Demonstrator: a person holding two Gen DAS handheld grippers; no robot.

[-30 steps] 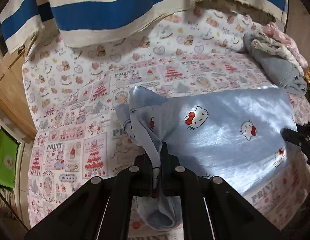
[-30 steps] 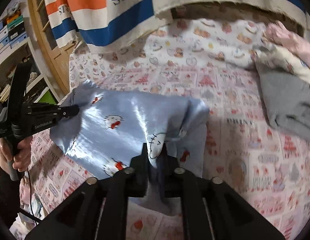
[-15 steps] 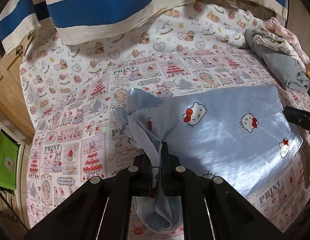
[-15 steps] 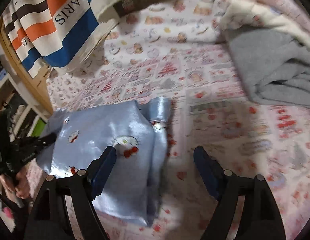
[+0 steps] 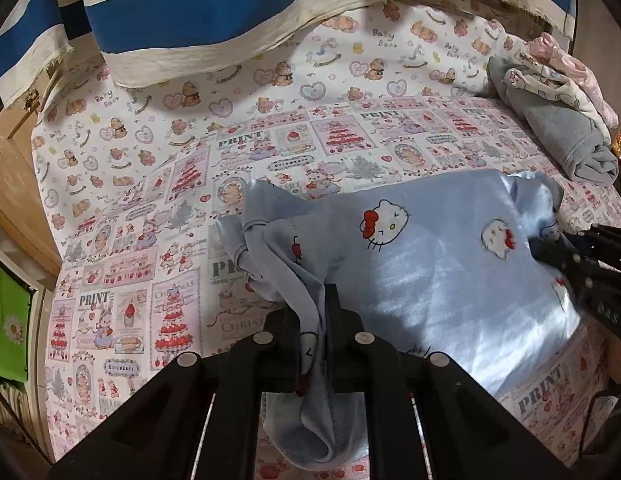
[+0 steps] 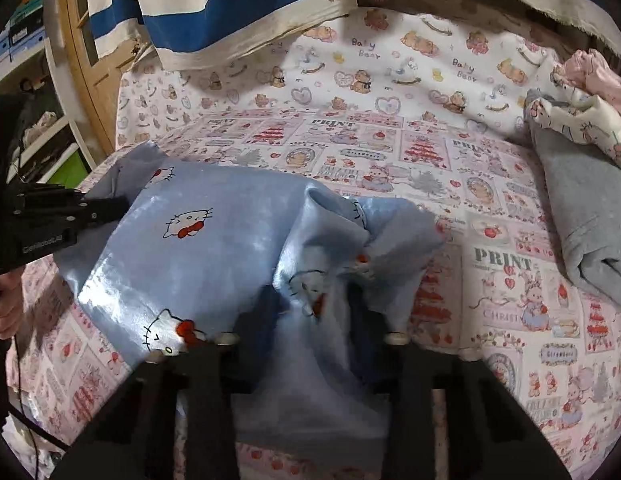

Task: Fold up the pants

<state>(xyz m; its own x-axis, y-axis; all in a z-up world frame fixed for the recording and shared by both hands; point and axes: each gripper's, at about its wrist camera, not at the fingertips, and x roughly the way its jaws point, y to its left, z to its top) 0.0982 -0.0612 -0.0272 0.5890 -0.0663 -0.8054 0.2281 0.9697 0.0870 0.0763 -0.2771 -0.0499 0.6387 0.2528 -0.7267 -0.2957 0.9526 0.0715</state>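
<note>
Light blue cat-print pants (image 5: 430, 264) lie spread across the patterned bed sheet (image 5: 150, 200). My left gripper (image 5: 324, 292) is shut on one bunched end, and cloth hangs down between its fingers. At the far end of the pants (image 6: 214, 240), my right gripper (image 6: 314, 300) is blurred. Its jaws are closing on a raised fold of the cloth that fills the gap between them. Each gripper shows in the other's view: the right gripper (image 5: 550, 248) at the right edge, the left gripper (image 6: 106, 210) at the left.
A pile of grey, cream and pink clothes (image 5: 550, 128) sits at the back right of the bed (image 6: 582, 200). A blue-striped cloth (image 5: 190, 12) hangs over the far edge. A wooden cupboard (image 6: 82, 60) stands at the left. A person's hand (image 6: 6, 304) holds the left gripper.
My right gripper let go of its end, opened wide, then came back onto the pants and closed on a fold. The left gripper kept its grip and hardly moved.
</note>
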